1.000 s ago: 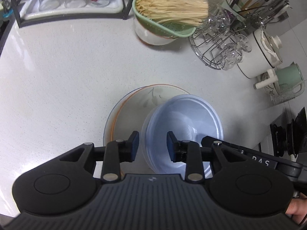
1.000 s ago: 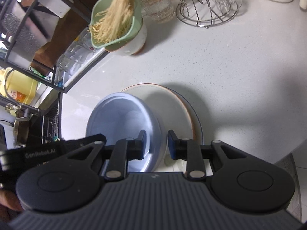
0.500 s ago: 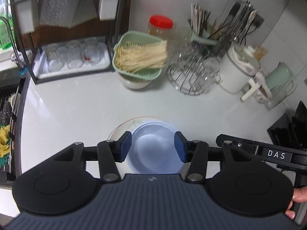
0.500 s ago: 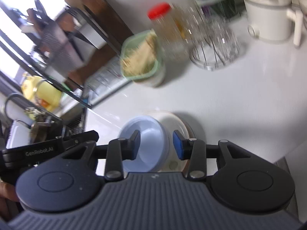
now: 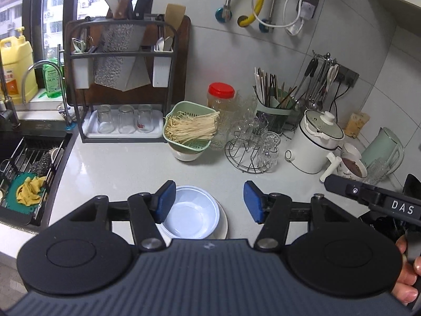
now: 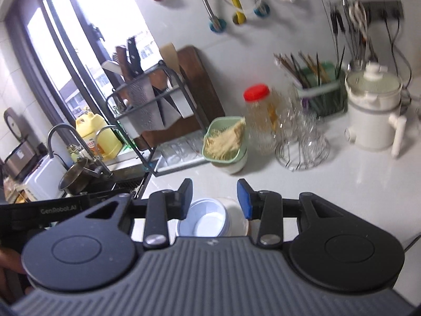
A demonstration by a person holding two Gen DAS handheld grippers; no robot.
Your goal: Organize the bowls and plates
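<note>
A pale blue bowl sits on a white plate on the white counter, near its front edge. My left gripper is open and empty, raised well above the bowl. In the right wrist view the same blue bowl and the plate lie below my right gripper, which is open and empty and also raised above them. The right gripper's body shows at the right edge of the left wrist view.
A green colander of noodles stands on a white bowl at mid-counter. A wire glass rack, a white pot, a mug and a green kettle stand to the right. A knife rack and sink are at the left.
Both grippers have risen and drawn back from the bowl and plate and opened wider. The blue bowl stays on the plate.
</note>
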